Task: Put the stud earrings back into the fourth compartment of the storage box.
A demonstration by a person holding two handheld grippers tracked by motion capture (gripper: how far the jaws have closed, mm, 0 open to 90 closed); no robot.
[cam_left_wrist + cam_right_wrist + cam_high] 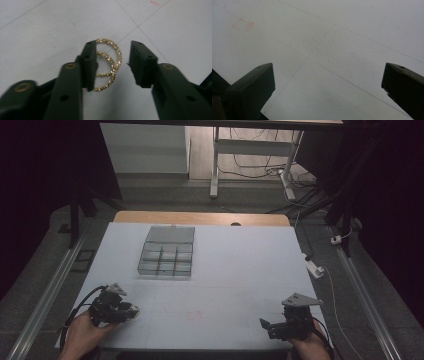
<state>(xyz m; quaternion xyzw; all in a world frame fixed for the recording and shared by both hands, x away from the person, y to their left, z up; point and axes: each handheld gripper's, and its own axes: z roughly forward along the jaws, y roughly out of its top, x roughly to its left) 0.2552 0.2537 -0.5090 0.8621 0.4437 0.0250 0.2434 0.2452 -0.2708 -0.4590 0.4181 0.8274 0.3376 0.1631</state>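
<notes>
Clear compartment box [166, 254] on white table [240, 270]

You've got two gold sparkly hoop earrings [110, 63], overlapping, lying flat on white table [45, 32], near left edge.

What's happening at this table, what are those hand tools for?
A person holds a two-fingered gripper in each hand. The left gripper sits over two sparkly gold hoops lying on the white table, one finger against them, the other clear. The right gripper is open over bare table. A clear compartment box waits farther back.
</notes>
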